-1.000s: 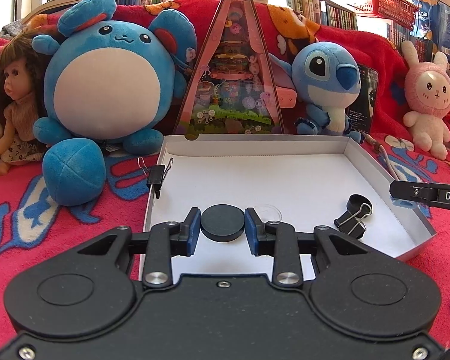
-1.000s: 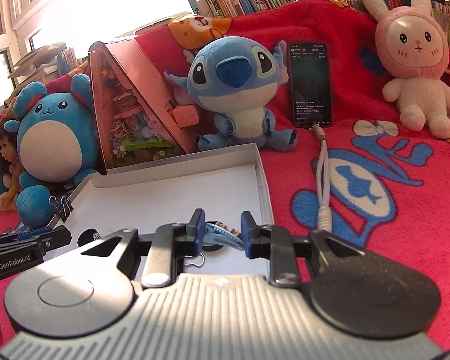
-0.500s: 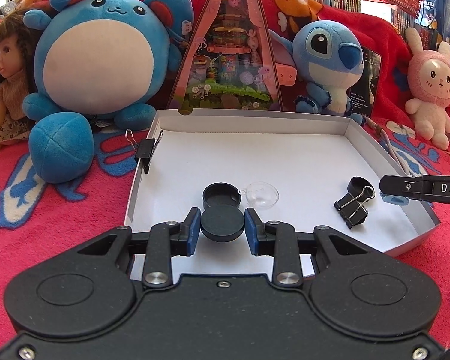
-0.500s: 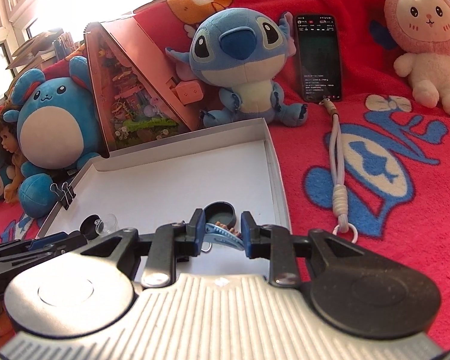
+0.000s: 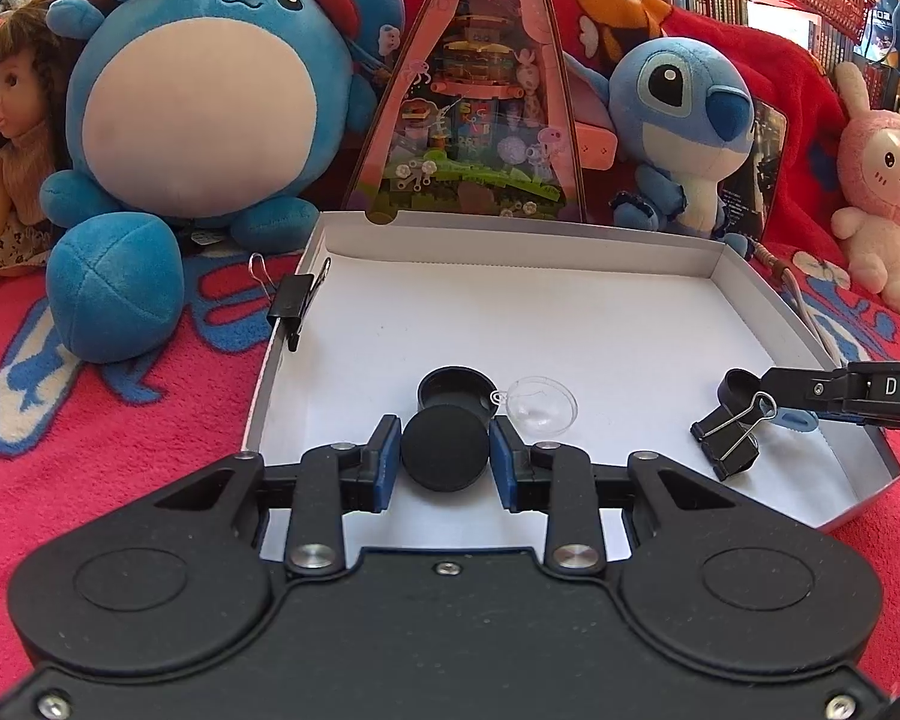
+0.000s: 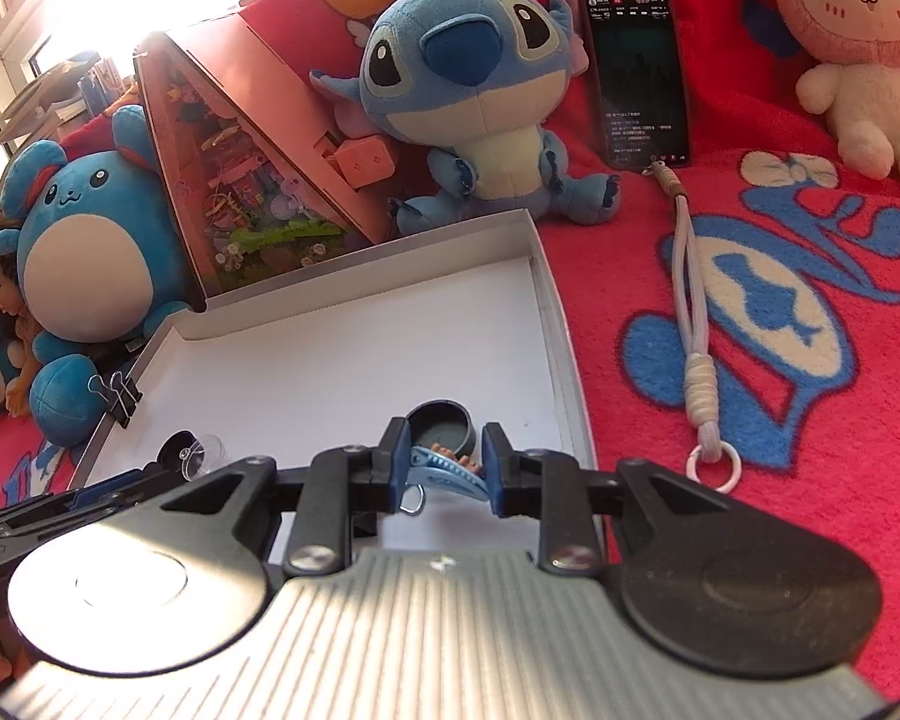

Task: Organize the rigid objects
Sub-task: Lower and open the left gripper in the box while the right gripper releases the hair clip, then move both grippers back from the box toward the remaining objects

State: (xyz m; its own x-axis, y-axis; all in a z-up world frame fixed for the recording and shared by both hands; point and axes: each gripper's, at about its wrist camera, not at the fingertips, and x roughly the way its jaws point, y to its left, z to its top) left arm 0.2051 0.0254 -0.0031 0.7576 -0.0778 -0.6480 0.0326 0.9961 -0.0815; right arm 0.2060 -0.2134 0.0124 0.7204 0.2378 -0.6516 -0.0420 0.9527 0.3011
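Over white box (image 5: pixel 510 324), right tongs (image 6: pixel 441 471) half-hide blue clip (image 6: pixel 444 471)

Plush toys (image 5: pixel 210 96): three
Dolls (image 5: pixel 12 138): one
Binder clips (image 5: pixel 291 303): two
Phones (image 6: pixel 639 75): one
Boxes (image 5: pixel 570 240): one

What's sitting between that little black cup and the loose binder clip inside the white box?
In the left wrist view, a clear dome lies between the cup and the clip; beyond it, bare box floor.
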